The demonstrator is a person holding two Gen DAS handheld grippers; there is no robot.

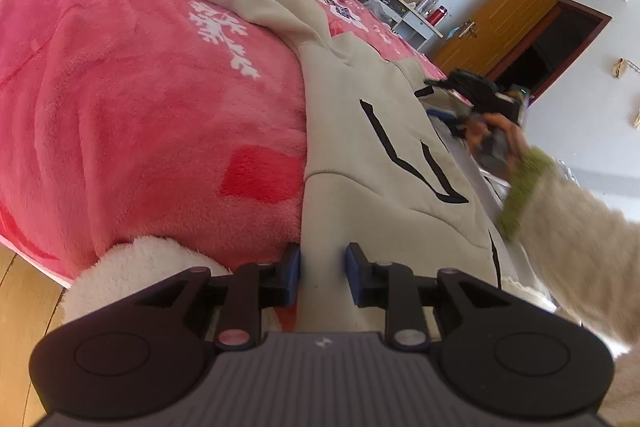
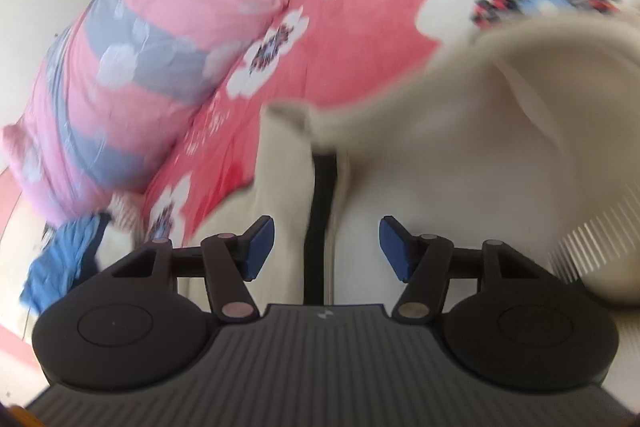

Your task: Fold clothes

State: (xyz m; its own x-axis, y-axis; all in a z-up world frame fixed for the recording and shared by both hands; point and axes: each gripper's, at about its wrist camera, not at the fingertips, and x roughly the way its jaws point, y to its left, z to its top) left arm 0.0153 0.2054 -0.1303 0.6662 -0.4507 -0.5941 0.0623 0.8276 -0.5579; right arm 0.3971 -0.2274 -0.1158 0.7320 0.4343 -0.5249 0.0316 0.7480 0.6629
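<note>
The beige garment lies stretched along the bed, over the pink fleece blanket, with thin black line markings across its front. One end runs up toward the pillows; the nearer end hangs down over the edge of the bed, straight into the left claw. That claw stands narrow, its blue pads pinched on a band of the beige cloth that passes between them.

Seen from the right wrist, the same pale cloth is bunched and rumpled, a black strip running down a fold in it, and a ribbed hem shows at the right. The right claw stands wide, its blue pads well apart; the cloth lies beyond and beneath them, and neither pad presses on it. This view is blurred.

In the left wrist view the right hand, blurred, grips its tool above the garment's far side, with a fuzzy cream sleeve and green cuff behind it.

A pink and grey flowered pillow sits at the head of the bed, crumpled blue cloth beside it. A wooden door stands open, with a cluttered white shelf beside it.
</note>
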